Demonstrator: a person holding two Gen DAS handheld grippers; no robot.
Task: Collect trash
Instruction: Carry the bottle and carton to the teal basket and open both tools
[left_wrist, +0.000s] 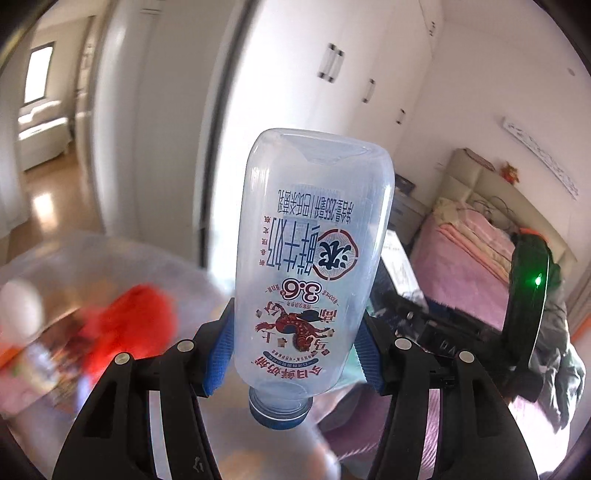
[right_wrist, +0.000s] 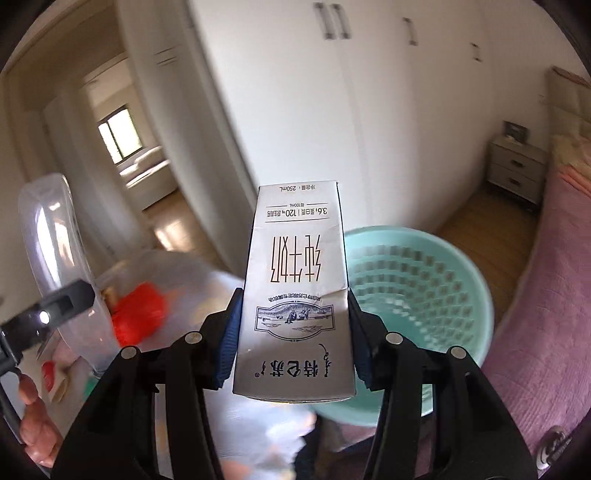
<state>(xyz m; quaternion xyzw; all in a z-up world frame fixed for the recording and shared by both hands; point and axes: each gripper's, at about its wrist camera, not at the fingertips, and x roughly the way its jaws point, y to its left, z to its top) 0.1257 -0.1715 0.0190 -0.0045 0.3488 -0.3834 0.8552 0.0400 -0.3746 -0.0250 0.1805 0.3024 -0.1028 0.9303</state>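
Observation:
My left gripper (left_wrist: 295, 350) is shut on an empty clear plastic milk bottle (left_wrist: 314, 236), held upside down with its blue cap (left_wrist: 279, 410) toward the camera. My right gripper (right_wrist: 291, 339) is shut on a white milk carton (right_wrist: 297, 291), also upside down. Both are held above a clear plastic trash bag (left_wrist: 110, 280) with red trash (left_wrist: 129, 325) inside; the bag (right_wrist: 192, 280) and the red trash (right_wrist: 138, 317) also show in the right wrist view. The bottle (right_wrist: 51, 236) and the left gripper (right_wrist: 55, 306) show at the left of the right wrist view.
A teal perforated basket (right_wrist: 417, 288) stands on the floor just right of the bag. A bed with pink bedding (left_wrist: 469, 258) is on the right, white wardrobe doors (right_wrist: 295, 92) behind, a nightstand (right_wrist: 517, 166) at far right, a doorway (right_wrist: 122, 140) at left.

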